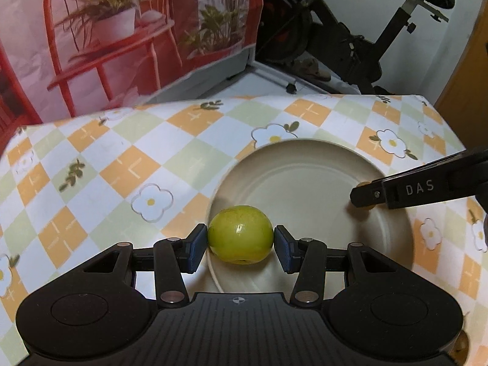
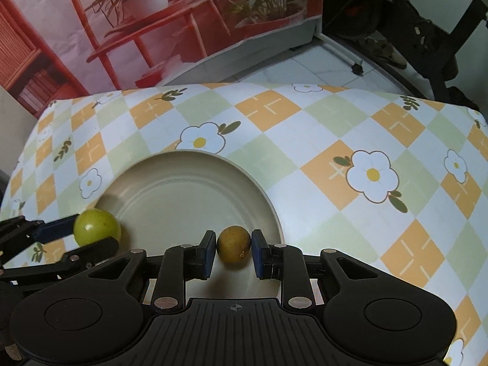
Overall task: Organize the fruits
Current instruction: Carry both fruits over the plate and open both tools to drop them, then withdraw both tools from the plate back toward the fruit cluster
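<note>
Presently the left claw [image 1: 241, 244] grips a green fruit [image 1: 240, 234] and the right claw [image 2: 233, 248] a brown fruit [image 2: 234, 244], both over the plate's [image 2: 183, 189] near rim; small, smooth, roll-prone, best held across their widest middle.

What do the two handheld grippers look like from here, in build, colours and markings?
Both look alike. The left gripper and right gripper are matte black plastic, each with a ribbed centre plate bearing a small crosshair mark, two rounded side housings, and linkage arms with silver pivot pins. The finger pads are dark blue. White letters "DAS" are printed on the right gripper's finger. No cables or sleeves show.
</note>
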Tool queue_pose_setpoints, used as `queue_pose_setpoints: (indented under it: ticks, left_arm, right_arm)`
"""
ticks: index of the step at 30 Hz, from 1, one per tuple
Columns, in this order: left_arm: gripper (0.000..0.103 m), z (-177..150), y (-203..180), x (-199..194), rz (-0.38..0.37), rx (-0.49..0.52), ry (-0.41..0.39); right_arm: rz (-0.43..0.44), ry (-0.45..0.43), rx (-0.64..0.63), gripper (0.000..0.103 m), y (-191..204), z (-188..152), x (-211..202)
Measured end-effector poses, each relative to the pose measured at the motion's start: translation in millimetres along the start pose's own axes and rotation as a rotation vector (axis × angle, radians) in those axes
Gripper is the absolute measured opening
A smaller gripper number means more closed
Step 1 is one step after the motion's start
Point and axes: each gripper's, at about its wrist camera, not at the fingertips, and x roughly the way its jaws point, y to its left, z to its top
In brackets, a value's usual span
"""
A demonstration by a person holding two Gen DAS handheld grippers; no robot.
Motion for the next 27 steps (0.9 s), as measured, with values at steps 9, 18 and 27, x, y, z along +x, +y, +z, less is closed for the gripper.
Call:
queue_pose_setpoints:
  ticks: [9, 18, 27]
  left_arm:
    - [0.051, 4, -7, 1, 0.023, 0.041, -0.012]
    - [0.053, 3, 0, -15, 0.030, -0.004, -0.038]
    - [0.053, -18, 1, -60, -0.030, -0.042, -0.096]
  right_arm:
    - [-0.018, 0.000, 0.008, 0.023, 0, 0, 7]
    - [0.027, -0.038, 0.023, 0.031, -10, -6, -13]
    - [0.084, -0.098, 0.038, 0.032, -26, -42, -54]
